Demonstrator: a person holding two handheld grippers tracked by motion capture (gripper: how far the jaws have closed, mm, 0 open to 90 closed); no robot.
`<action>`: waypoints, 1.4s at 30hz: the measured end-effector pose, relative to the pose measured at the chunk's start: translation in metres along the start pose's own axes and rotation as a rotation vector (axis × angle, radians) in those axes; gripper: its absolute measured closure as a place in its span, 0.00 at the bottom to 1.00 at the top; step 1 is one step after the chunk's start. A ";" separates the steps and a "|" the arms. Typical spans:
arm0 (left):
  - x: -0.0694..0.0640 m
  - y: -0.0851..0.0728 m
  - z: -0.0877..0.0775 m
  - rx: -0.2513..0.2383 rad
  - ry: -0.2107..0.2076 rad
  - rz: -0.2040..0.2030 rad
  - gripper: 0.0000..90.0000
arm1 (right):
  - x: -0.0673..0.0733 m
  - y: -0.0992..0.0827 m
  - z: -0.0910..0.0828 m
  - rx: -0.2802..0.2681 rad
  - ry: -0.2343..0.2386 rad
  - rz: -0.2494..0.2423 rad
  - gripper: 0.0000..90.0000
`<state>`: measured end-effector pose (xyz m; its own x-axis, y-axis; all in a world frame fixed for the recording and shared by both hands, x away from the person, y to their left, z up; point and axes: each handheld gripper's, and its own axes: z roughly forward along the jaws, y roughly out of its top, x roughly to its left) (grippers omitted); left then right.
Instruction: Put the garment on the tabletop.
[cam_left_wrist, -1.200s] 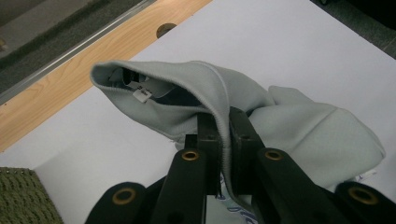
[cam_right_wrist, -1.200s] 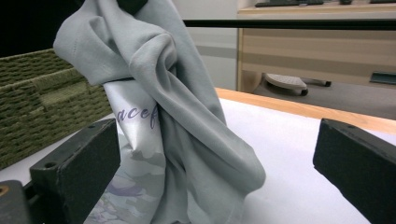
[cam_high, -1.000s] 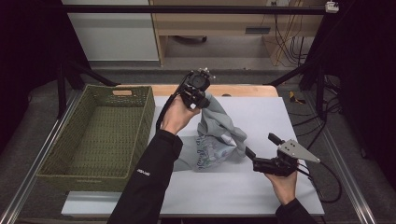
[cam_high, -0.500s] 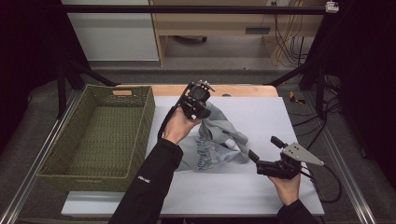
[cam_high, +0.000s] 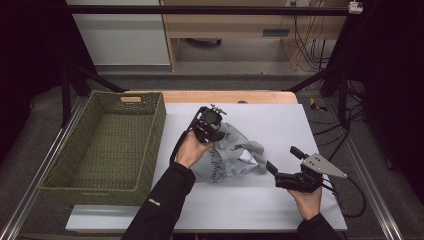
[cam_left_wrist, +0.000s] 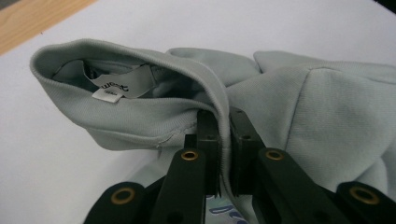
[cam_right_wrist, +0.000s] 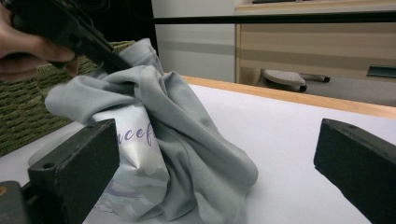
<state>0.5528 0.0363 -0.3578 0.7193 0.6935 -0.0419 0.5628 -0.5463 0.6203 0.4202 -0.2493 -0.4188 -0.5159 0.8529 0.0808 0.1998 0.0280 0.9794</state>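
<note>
Your left gripper, clenched on the shirt collar, has carried it back toward you, bunched mid-table beside the basket. Your right gripper waits released, likely the next grab.

Pale grey-green shirt with purple lettering; olive woven basket; white table.

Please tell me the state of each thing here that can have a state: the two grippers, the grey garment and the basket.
Left gripper: shut on the neckline rib of the grey garment, lifting that part.
Right gripper: open, holding nothing, beside the garment.
Grey garment: crumpled, its lower part on the table, label showing inside the collar.
Basket: empty, upright on the table's left.
</note>
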 end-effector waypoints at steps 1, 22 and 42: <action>0.000 -0.003 0.002 0.006 -0.006 0.001 0.93 | -0.001 0.000 0.000 -0.003 0.006 -0.009 0.01; -0.010 -0.029 -0.062 -0.344 0.053 0.004 0.21 | -0.004 0.001 0.000 0.000 -0.004 0.001 0.01; -0.013 -0.113 -0.067 -0.624 0.020 -0.029 0.09 | -0.008 0.001 -0.002 -0.001 -0.006 0.018 0.01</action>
<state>0.4530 0.1205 -0.3749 0.6962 0.7158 -0.0546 0.2339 -0.1543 0.9599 0.4233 -0.2573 -0.4182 -0.5076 0.8561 0.0972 0.2084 0.0125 0.9780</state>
